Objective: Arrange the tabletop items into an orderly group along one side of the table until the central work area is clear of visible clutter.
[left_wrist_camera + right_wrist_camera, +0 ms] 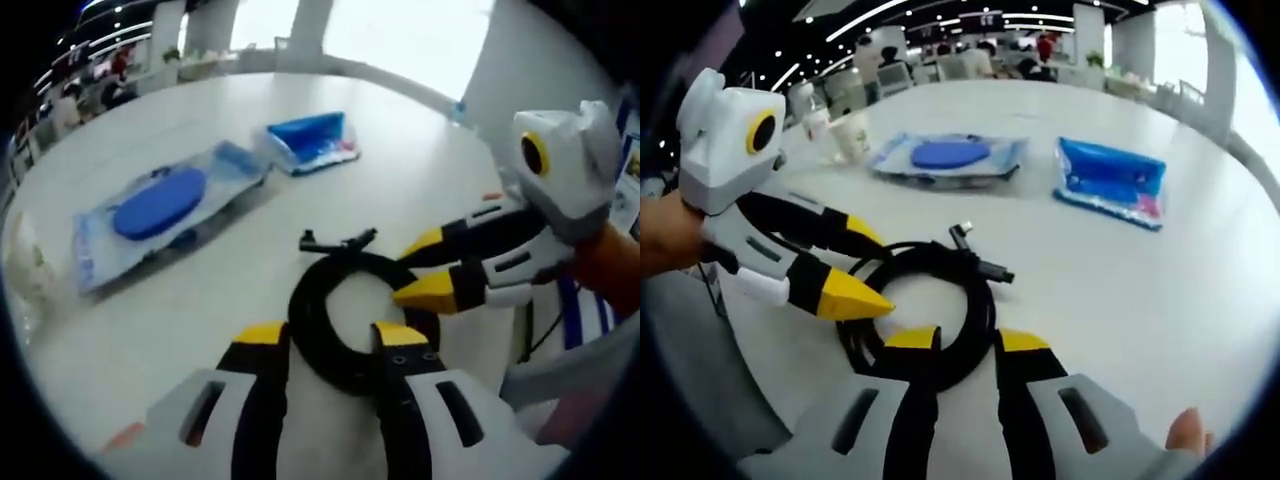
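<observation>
Coiled black cable (340,310) lies at lower centre, its near loop between the spread jaws of the left gripper (332,338). Right gripper (967,342) likewise straddles the coil (930,310), jaws parted; contact apparently absent, though unclear.

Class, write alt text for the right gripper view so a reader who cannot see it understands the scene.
Two yellow-tipped grippers, the right gripper from below and the left gripper from the left side, close in, jaws open, on a coiled black cable on a round white table. Farther back lie a clear plastic pack holding a blue disc and a blue pouch.
</observation>
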`<state>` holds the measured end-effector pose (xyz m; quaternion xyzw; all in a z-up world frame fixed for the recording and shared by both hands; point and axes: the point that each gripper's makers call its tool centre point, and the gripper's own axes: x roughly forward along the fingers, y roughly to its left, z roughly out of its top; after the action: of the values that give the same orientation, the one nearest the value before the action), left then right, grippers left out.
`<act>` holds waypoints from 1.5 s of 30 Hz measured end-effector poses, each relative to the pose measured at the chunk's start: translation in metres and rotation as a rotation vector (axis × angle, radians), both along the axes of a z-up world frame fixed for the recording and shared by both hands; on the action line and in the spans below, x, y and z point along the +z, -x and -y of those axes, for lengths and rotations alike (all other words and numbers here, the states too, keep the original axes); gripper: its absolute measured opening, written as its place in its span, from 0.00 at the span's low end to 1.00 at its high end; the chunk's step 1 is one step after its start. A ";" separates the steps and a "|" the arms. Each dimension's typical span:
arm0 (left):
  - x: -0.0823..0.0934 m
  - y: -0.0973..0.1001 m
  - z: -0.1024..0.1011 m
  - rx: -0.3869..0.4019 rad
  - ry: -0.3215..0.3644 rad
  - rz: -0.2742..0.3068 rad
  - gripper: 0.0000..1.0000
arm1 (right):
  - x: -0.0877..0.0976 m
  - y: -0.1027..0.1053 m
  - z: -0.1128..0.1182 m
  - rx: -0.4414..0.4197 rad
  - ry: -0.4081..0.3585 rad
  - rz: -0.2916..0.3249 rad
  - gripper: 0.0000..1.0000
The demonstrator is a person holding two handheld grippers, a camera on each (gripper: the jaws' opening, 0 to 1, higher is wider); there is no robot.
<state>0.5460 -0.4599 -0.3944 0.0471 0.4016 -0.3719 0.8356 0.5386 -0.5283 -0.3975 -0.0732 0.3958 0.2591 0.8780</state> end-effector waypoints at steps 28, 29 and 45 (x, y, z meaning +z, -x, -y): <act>0.021 -0.006 0.001 0.022 0.024 0.005 0.08 | 0.024 -0.013 0.014 -0.023 0.010 0.054 0.09; 0.023 -0.008 0.003 0.022 0.026 0.010 0.08 | 0.026 -0.015 0.016 -0.028 0.007 0.057 0.09; 0.044 -0.041 0.027 0.011 0.046 0.053 0.08 | 0.055 -0.052 0.037 -0.042 0.047 0.121 0.09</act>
<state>0.5872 -0.4870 -0.3503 0.0354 0.3711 -0.3749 0.8488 0.5903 -0.5657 -0.3427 -0.1011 0.3497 0.2265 0.9034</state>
